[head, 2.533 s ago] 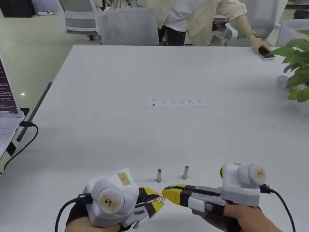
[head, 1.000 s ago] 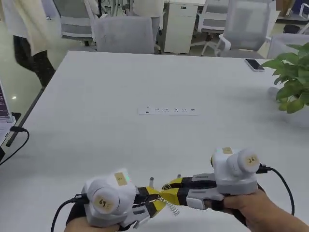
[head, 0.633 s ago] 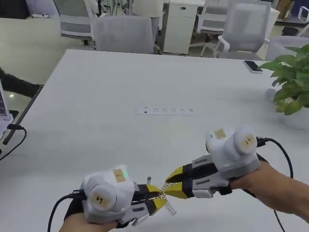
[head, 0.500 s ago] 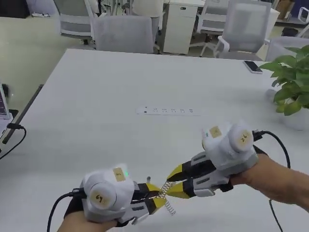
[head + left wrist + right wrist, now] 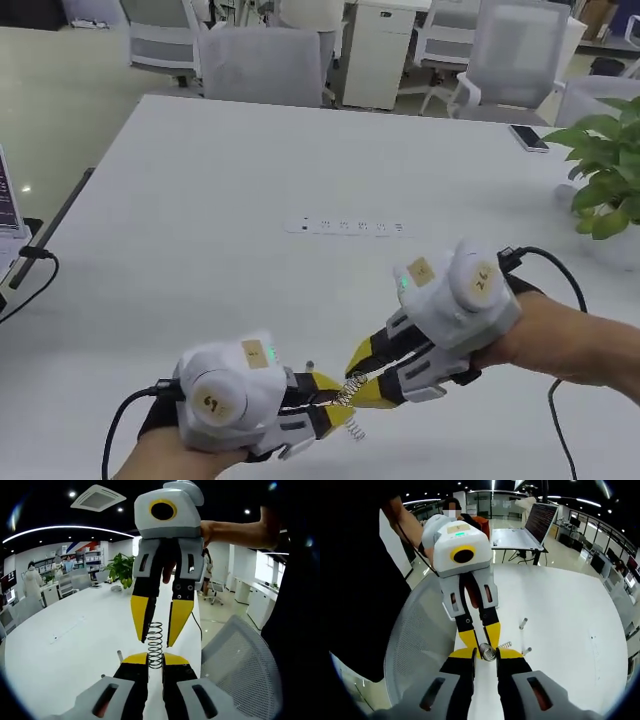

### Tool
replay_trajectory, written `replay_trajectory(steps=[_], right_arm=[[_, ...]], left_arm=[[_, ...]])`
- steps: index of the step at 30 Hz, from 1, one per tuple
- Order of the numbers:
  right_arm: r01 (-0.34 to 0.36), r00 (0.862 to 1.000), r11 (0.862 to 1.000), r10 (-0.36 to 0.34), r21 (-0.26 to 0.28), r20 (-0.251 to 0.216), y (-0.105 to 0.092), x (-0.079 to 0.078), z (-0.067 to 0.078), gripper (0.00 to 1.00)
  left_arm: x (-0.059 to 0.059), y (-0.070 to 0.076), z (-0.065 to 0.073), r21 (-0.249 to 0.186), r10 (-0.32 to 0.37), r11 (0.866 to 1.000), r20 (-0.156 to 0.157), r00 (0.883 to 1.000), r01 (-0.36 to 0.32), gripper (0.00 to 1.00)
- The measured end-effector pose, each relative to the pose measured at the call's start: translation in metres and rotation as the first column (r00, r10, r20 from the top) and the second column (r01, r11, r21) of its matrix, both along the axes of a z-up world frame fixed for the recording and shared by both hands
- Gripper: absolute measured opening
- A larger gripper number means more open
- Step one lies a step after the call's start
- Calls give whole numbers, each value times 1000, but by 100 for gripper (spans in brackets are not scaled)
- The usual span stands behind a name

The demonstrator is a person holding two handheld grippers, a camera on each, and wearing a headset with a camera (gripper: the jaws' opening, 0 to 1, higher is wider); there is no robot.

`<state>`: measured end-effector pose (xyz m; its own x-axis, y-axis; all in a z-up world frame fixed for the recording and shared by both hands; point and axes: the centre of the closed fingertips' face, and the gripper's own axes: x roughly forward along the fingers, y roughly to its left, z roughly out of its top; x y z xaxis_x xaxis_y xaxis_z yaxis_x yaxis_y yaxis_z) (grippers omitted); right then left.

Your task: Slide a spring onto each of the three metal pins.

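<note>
Low in the head view my left gripper (image 5: 322, 398) is shut on the near end of a small steel spring (image 5: 347, 389). The left gripper view shows that spring (image 5: 155, 644) rising from between its yellow tips (image 5: 155, 659). My right gripper (image 5: 366, 376) comes down at a slant from the right, its jaws slightly parted around the spring's far end (image 5: 487, 652). I cannot tell whether a pin sits inside it. Two short metal pins (image 5: 522, 623) (image 5: 527, 651) stand on the table, one of them (image 5: 310, 368) just behind the grippers. A second spring (image 5: 355, 428) lies loose beside them.
The white table (image 5: 250, 200) has a power strip (image 5: 351, 227) at its middle. A potted plant (image 5: 608, 180) and a phone (image 5: 527, 137) are at the far right. A black cable (image 5: 30, 280) runs along the left edge. Grey chairs (image 5: 265, 65) stand beyond the far edge.
My right gripper has lifted at the hand end and now points steeply down, its tips still at the spring. The left gripper has stayed put with the spring. The camera has shifted slightly.
</note>
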<state>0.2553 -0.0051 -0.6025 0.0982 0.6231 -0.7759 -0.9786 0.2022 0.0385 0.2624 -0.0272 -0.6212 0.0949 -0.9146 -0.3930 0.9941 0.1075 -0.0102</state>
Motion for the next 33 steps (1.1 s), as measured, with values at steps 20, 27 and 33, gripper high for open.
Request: replay_trajectory(steps=[20,27,33], right_arm=[[-101,995,993,100,-64,-13,1,-12,-8,9],[-114,993,991,114,-76,4,4,-12,-11,8],[-130,991,988,131,-88,7,7,-12,-16,8]], left_arm=[[-12,-3,2,13,-61,998,17,998,61,2],[-12,0,-1,21,-63,998,17,998,62,2],[-13,3,-6,22,-55,998,4,998,55,3]])
